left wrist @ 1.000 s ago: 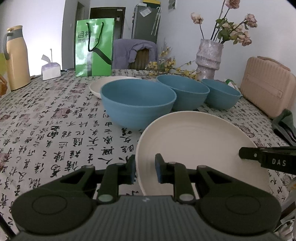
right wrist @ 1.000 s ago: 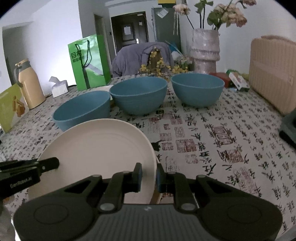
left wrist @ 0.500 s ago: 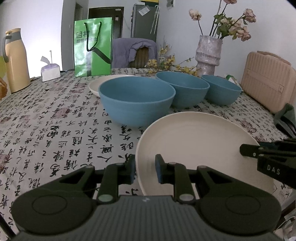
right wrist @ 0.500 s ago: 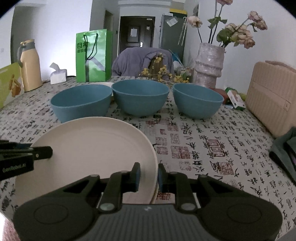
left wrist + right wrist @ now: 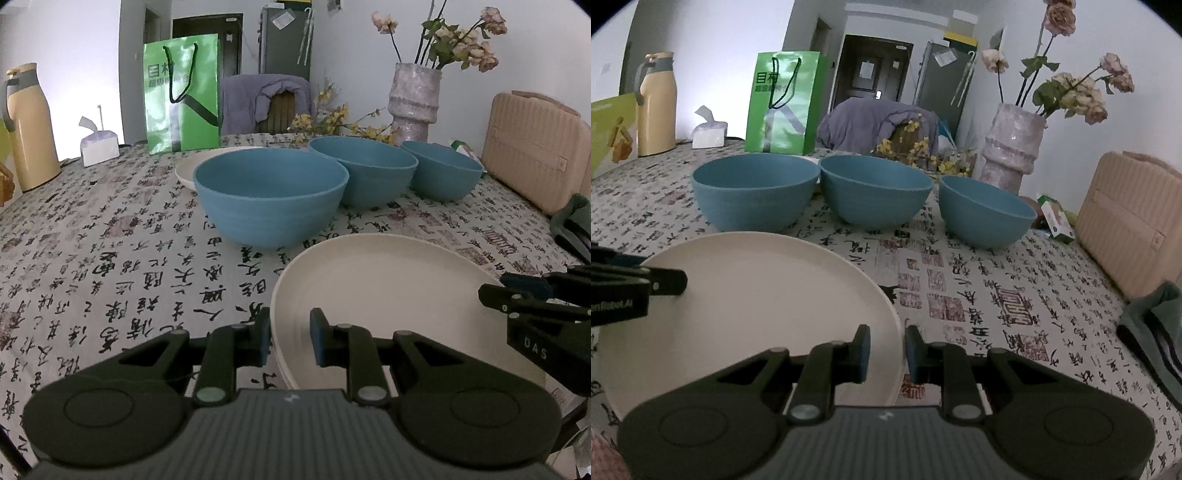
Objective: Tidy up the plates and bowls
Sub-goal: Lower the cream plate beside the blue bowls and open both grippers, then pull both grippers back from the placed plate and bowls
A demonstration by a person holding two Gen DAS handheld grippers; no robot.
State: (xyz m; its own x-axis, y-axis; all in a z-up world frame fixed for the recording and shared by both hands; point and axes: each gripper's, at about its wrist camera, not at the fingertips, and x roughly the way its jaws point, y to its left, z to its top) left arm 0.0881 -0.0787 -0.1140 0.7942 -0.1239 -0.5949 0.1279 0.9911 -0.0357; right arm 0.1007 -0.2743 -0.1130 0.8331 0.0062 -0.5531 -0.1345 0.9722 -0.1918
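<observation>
A cream plate (image 5: 388, 288) (image 5: 757, 295) lies low over the patterned tablecloth, held from both sides. My left gripper (image 5: 290, 341) is shut on its left rim, one pad outside and one inside. My right gripper (image 5: 886, 350) is shut on the right rim the same way; its tips (image 5: 495, 291) show in the left wrist view. Behind the plate stand three blue bowls (image 5: 753, 188) (image 5: 875, 192) (image 5: 986, 214) in a row. A second cream plate (image 5: 184, 171) lies behind the nearest bowl (image 5: 269, 184). Whether the held plate touches the cloth I cannot tell.
At the table's far side stand a green paper bag (image 5: 181, 92), a tissue box (image 5: 98, 147), a yellow jug (image 5: 27, 125) and a vase of flowers (image 5: 415, 96). A beige case (image 5: 535, 147) and a dark cloth (image 5: 1152, 325) sit at the right edge.
The right gripper has rolled from a tilt to level and sunk a little with the plate's right rim. The left gripper has kept still.
</observation>
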